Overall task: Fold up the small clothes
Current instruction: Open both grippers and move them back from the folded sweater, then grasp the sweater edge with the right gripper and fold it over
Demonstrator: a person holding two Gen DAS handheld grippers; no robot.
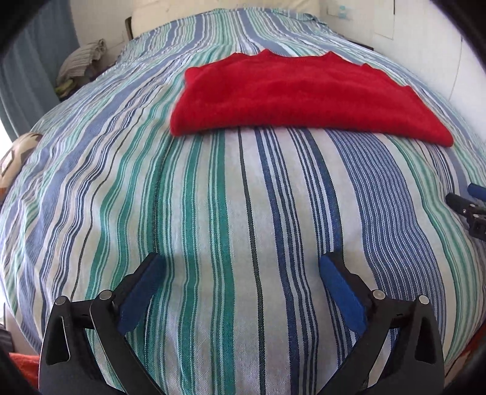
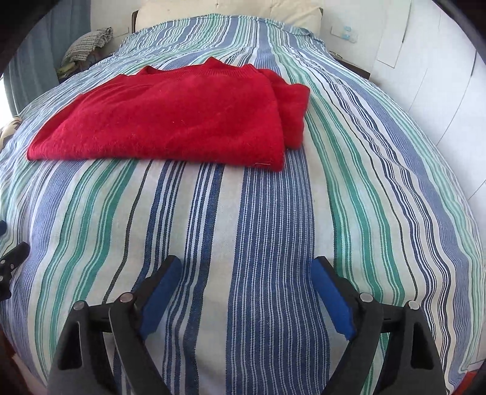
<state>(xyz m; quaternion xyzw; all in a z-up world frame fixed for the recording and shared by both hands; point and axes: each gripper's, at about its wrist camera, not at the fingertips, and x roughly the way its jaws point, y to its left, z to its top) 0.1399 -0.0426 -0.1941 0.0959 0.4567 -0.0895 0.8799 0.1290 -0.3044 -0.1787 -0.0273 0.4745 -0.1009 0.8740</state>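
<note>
A fuzzy red sweater (image 1: pixel 300 97) (image 2: pixel 170 118) lies folded flat on the striped bedspread (image 1: pixel 212 212), its ribbed neckline toward the far end and a sleeve tucked along its right side. My left gripper (image 1: pixel 241 264) hovers open over bare bedspread, well short of the sweater's near edge, blue pads wide apart with nothing between them. Over the blue stripes my right gripper (image 2: pixel 246 267) is open too, also short of the sweater and holding nothing. Each gripper shows at the edge of the other's view: the right gripper (image 1: pixel 467 209), the left gripper (image 2: pixel 10 264).
A cream headboard cushion (image 2: pixel 231 12) stands at the far end of the bed. A pile of grey and green clothes (image 1: pixel 80 65) sits beyond the bed's left edge near a blue curtain (image 1: pixel 33 60). A white wall (image 2: pixel 431 91) runs along the right.
</note>
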